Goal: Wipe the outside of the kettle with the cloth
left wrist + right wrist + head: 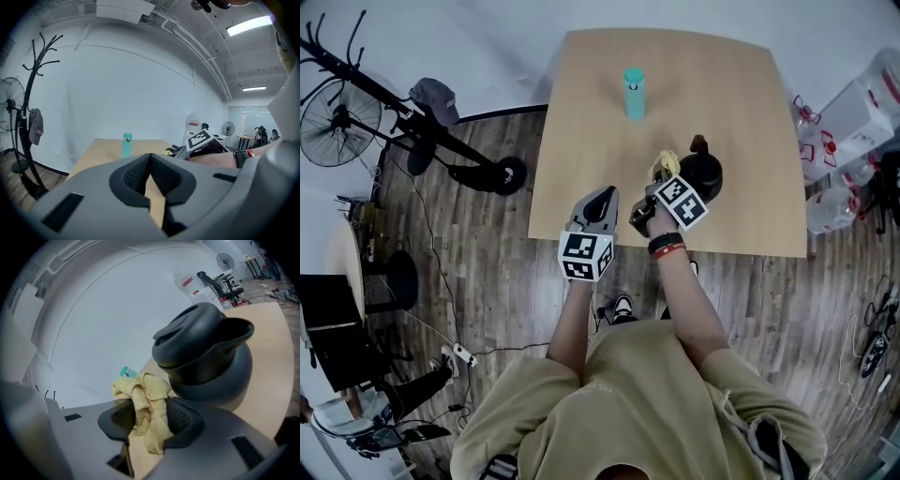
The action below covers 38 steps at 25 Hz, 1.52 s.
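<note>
The counter (581,112) is a pale wooden square, and most of its top is bare. The whole left half is open, and so are the far right corner and the strip along the right edge. A teal bottle (634,92) stands upright in the far half near the middle, well apart from everything else. The kettle (701,175) is dark and round-bodied and sits on the near right part of the counter. It is set in from both the near edge and the right edge, with bare wood all round it. Beyond the left edge lies wooden floor with a coat stand (384,103) and a fan (337,122). Beyond the right edge clear water jugs (853,122) crowd close to the counter.

The right hand-held gripper (661,178) is clenched on the cloth (665,164), a yellow bunched rag. The rag is pinched between both pads, with folds spilling above and below them. It is held at the kettle's left side, just beside the lower body. Whether it actually touches the kettle cannot be told. In the right gripper view the kettle fills the space just ahead, its lid and spout tilted across the picture.

The left hand-held gripper (600,202) hangs over the near left part of the counter, close to the near edge and apart from the kettle. Its pads meet at the tips with nothing between them.
</note>
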### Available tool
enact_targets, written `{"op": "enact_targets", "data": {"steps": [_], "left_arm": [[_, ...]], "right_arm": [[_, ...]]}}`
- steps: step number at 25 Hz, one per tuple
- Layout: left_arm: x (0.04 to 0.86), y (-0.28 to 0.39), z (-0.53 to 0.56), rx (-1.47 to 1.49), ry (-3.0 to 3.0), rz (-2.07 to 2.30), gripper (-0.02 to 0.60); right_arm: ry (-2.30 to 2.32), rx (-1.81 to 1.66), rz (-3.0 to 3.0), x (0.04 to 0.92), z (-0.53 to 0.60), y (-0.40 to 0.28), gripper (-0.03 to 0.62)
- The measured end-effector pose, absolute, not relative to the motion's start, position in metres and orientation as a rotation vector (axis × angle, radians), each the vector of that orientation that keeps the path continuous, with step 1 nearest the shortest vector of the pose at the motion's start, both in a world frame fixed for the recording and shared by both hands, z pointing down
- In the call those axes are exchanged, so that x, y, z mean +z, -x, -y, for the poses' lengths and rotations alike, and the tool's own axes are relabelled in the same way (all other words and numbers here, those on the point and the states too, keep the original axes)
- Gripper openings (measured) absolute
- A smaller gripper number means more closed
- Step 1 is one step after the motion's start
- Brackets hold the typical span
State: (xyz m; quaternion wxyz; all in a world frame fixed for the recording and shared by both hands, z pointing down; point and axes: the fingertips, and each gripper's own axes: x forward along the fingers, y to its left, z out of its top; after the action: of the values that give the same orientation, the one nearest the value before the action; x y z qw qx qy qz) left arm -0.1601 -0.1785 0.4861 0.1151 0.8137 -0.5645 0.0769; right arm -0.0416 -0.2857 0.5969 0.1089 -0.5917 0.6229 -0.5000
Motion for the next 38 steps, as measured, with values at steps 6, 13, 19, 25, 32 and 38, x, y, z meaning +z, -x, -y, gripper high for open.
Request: {"op": "enact_targets", "data": {"steps": [6,13,19,25,32,38], "left_arm": [[0.486,0.166,0.180,0.225,-2.387,1.654,0.023],[0.490,0.159,0.181,0.239,-2.396,1.629,0.023],[0.490,0.149,0.176,0.244,-2.418,1.601,0.023],[0.496,0.126,0.172,0.251,-2.445,1.540,0.023],[0.500,0.099,0.166,0.266,-2.472,1.494,0.023],[0.504,0.074,0.164,0.280,-2.500,1.454,0.023]], "right_arm": [[1.700,-1.532,-1.745,0.609,0.278,0.041,0.170],[1.658,-1.538,-1.746,0.605,0.271,0.036,0.170],[1.623,-1.535,-1.828,0.603,0.254,0.031,0.170],[1.628,-1.511,-1.921,0.605,0.236,0.023,0.170],[1.656,-1.466,-2.042,0.609,0.216,0.006,0.170],[1.700,-1.415,-2.138,0.609,0.206,-0.014,0.170]]}}
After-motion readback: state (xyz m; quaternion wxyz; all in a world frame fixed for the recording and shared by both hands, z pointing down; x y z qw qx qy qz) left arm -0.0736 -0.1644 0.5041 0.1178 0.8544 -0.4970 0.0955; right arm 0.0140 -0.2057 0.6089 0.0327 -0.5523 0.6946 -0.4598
